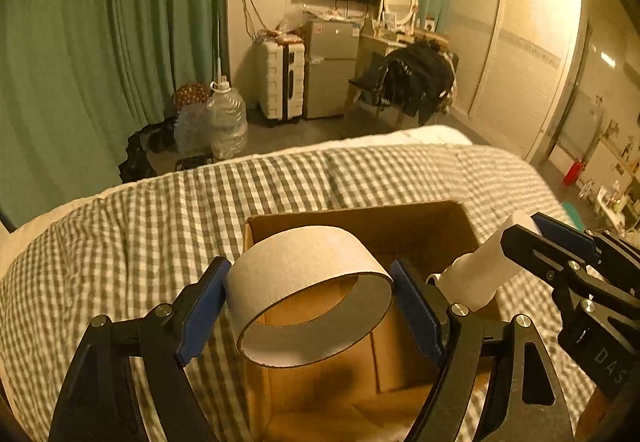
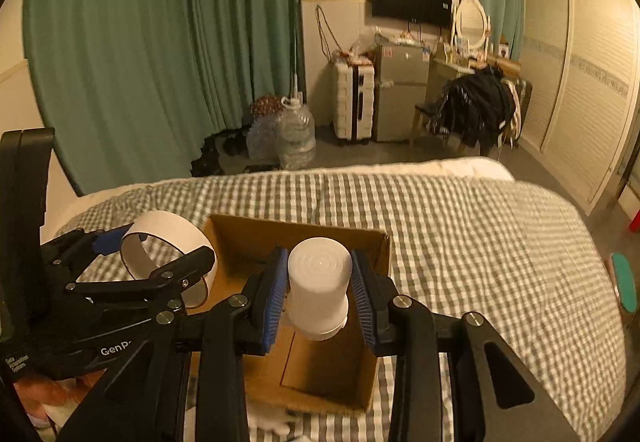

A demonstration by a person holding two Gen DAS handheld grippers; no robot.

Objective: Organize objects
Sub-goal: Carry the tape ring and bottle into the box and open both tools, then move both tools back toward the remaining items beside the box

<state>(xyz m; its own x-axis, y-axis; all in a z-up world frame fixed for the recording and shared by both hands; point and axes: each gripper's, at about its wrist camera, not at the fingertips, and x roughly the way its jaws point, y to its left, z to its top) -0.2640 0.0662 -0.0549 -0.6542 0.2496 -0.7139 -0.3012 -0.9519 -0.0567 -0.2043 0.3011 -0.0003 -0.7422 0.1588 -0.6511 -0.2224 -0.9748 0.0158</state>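
White tape ring (image 1: 310, 292) clamped in left gripper (image 1: 310, 302); white bottle (image 2: 318, 288) clamped in right gripper (image 2: 320, 294), box (image 2: 360, 238) at 12 o'clock.

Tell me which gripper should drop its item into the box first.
Probably right: the right gripper holds the white bottle over the cardboard box opening, while the left gripper holds the tape ring nearer the box's left wall.

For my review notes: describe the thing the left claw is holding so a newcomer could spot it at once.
Start at the bed with the grey-and-white checked cover, then the open brown cardboard box on it. Over the box's left edge, the left claw grips a wide white cardboard ring, hollow and open-ended. The neighbouring white plastic bottle, in the right claw, is closed and solid.
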